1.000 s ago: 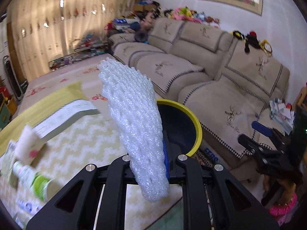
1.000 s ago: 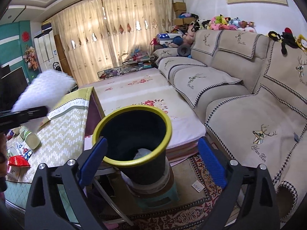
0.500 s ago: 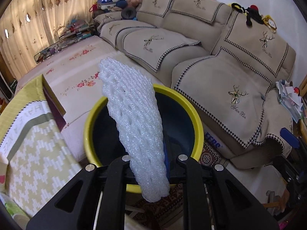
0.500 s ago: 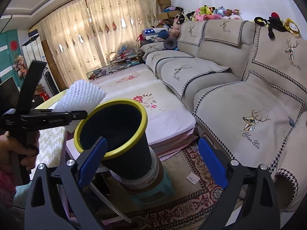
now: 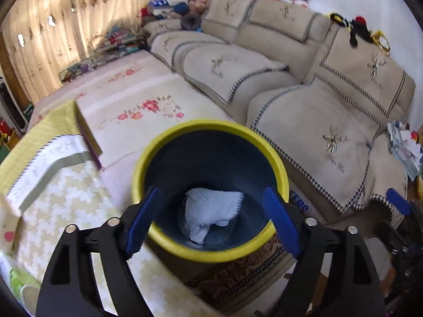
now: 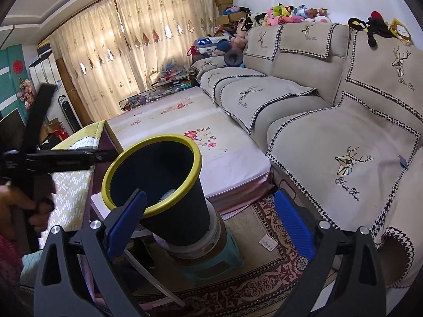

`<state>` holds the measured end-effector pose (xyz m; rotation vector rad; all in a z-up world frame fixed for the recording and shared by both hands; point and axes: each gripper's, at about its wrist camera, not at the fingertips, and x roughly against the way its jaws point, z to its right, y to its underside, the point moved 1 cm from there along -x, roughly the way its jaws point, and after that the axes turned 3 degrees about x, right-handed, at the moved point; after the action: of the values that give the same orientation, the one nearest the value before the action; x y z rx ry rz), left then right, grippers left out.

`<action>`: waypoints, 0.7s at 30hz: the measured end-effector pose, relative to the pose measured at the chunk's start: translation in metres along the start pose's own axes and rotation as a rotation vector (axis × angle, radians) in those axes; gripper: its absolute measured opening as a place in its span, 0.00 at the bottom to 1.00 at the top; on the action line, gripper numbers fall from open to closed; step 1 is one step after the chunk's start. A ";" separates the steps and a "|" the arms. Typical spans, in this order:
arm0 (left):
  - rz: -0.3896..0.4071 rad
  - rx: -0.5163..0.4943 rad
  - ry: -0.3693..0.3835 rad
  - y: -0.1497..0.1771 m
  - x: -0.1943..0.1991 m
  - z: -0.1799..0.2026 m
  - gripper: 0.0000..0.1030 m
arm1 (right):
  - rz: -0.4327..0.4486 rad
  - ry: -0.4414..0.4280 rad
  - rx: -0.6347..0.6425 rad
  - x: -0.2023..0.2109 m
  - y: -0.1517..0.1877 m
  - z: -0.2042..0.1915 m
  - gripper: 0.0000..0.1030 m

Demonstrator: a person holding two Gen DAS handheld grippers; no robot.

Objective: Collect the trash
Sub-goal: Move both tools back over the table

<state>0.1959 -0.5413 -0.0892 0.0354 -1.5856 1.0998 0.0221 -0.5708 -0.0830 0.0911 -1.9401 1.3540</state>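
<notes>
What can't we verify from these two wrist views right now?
- Bin bottom: left wrist view, white foam net covers it; anything underneath hidden.
- Bin interior: right wrist view, near wall blocks it.
- Green item: left wrist view, cut by edge, blurred.
- Left gripper jaws: right wrist view, edge-on.

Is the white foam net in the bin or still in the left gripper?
In the bin: the foam net lies at the bottom of the yellow-rimmed bin, and the left gripper is open and empty.

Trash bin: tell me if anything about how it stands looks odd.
The trash bin leans to the left instead of standing upright, perched on a stack: a white tub on a small green stool. It looks precarious. The foam net lies inside.
</notes>
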 end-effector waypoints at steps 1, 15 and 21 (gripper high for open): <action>0.020 0.001 -0.010 0.002 0.013 -0.003 0.81 | -0.001 -0.001 0.003 0.000 0.001 -0.002 0.91; 0.259 0.138 -0.129 0.086 0.207 -0.086 0.95 | -0.036 -0.133 0.129 -0.001 0.009 -0.081 0.91; 0.306 0.277 -0.286 0.161 0.281 -0.156 0.95 | -0.079 -0.280 0.243 -0.006 0.022 -0.154 0.91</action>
<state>0.1255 -0.2056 0.0180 0.1444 -1.7154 1.6074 0.0996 -0.4353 -0.0799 0.4933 -1.9616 1.5863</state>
